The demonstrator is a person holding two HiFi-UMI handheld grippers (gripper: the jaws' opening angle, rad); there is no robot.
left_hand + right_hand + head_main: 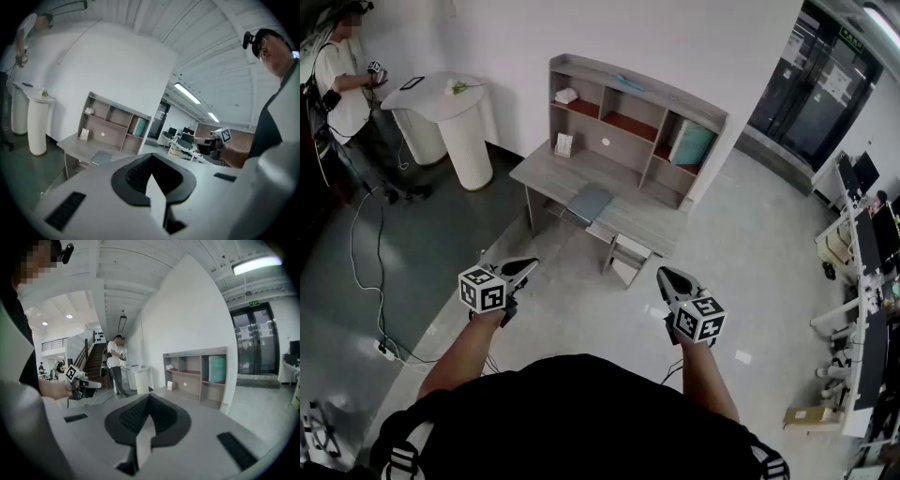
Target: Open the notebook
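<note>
Notebook [589,202] on the desk [544,173], not yet reached.
Head view: left gripper [523,268] and right gripper [666,277] hang side by side before the person, well apart from the desk; the grey-blue notebook lies flat toward its near edge. Left gripper view: jaws clenched together on nothing, notebook [100,158] far ahead. Right gripper view: jaws likewise closed and empty; notebook not made out. Best, I judge, to step close first, part one gripper's jaws, then pinch only the cover's free edge while the other steadies the pages.
</note>
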